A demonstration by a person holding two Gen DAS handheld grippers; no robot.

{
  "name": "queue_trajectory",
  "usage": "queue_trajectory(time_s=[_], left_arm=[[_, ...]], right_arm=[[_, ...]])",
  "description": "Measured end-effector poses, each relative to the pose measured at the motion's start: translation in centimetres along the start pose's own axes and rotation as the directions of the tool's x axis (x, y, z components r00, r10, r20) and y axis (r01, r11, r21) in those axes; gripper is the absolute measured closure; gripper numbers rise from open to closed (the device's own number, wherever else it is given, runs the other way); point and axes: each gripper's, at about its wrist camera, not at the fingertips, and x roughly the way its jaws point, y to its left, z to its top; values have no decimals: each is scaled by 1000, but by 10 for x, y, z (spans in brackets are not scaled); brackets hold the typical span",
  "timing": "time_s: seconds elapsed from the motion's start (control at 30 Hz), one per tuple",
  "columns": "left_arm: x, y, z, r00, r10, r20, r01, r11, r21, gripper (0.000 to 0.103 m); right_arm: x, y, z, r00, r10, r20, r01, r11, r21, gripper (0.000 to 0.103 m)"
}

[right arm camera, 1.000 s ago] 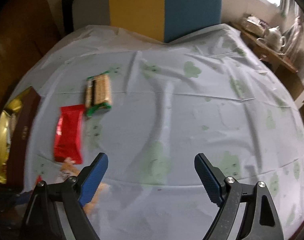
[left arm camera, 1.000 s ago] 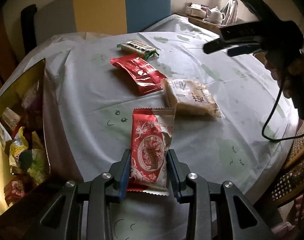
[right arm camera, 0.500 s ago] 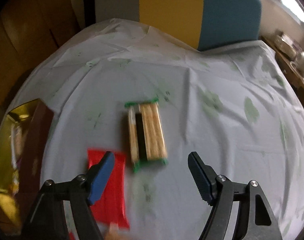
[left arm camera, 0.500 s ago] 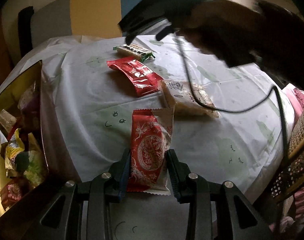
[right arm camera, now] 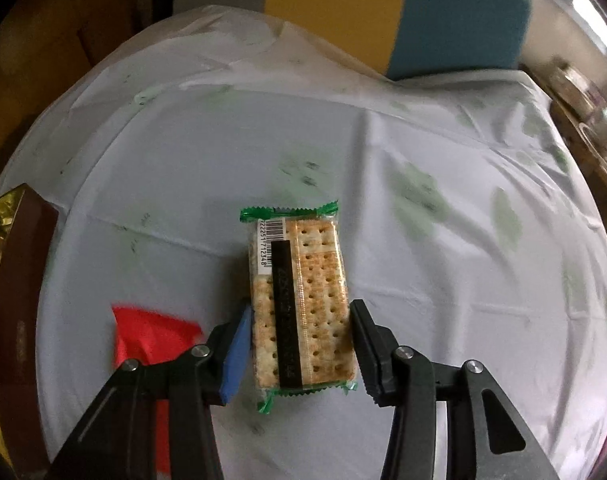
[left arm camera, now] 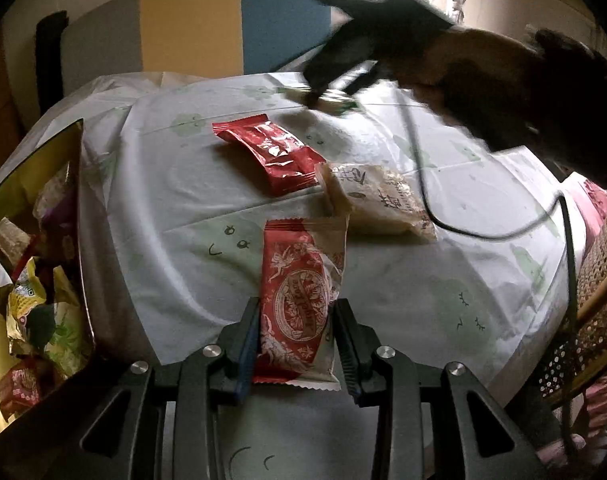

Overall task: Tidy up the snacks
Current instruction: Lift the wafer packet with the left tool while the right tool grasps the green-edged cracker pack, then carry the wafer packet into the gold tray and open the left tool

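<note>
- Snack packets lie on a round table under a pale tablecloth (left arm camera: pixel 191 184) printed with green shapes.
- A red-patterned packet (left arm camera: pixel 299 304) lies flat at the near edge, its long axis running near to far, with the left gripper (left arm camera: pixel 297 334) closed against both of its long sides.
- Beyond it sit a beige packet (left arm camera: pixel 377 204) and a plain red packet (left arm camera: pixel 271 152), both angled toward the far left.
- A cracker packet (right arm camera: pixel 301 304) with green crimped ends lies near the table's middle, long axis near to far, barcode at the far end.
- The right gripper (right arm camera: pixel 299 346) reaches down over the table, its fingers touching or almost touching the cracker packet's long sides at the near half; a firm pinch cannot be confirmed.
- An open gold-lined box (left arm camera: pixel 69 152) of mixed snacks stands at the left edge.
</note>
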Motion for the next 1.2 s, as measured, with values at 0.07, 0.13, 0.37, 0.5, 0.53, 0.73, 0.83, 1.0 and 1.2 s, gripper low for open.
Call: queue_trajectory(time_s=[0.07,0.13,0.37,0.5,0.53,0.73,0.83,1.0,1.2], left_arm=[[0,-1,0,1000,3,1,-3,1000,-2,67],[0,-2,0,1000,5,1,-5,1000,-5,67],[1,-8,0,1000,23,2,-23,1000,1,67],[0,-15,1,999,41,-6,-41,999,15,67],[0,-15,3,999,40,-10,-40,999,7,67],[-20,-10,14,1000,7,14,-6,1000,-21,68],[-51,-2,24,995,-7,95,12,999,-51,68],[-92,45,34,983,57,173,-16,973,-229,68],[-119,132,14,964,229,137,-133,857,-497,68]], right_arm=[[-11,-12,-12,1000,-14,-7,14,1000,3,55],[-21,-24,-30,1000,1,-29,-1,1000,9,55],[-38,-41,-102,993,20,-117,-18,1000,15,55],[-37,-45,-120,994,36,-106,-32,999,41,54],[-37,-44,-119,994,30,-104,-25,999,42,54],[-41,-38,-128,996,-1,-85,0,1000,-8,55],[-40,-38,-127,997,-3,-83,2,1000,-17,55],[-42,-36,-128,997,-7,-78,5,1000,-26,55],[-40,-31,-128,997,-15,-77,12,999,-35,55]])
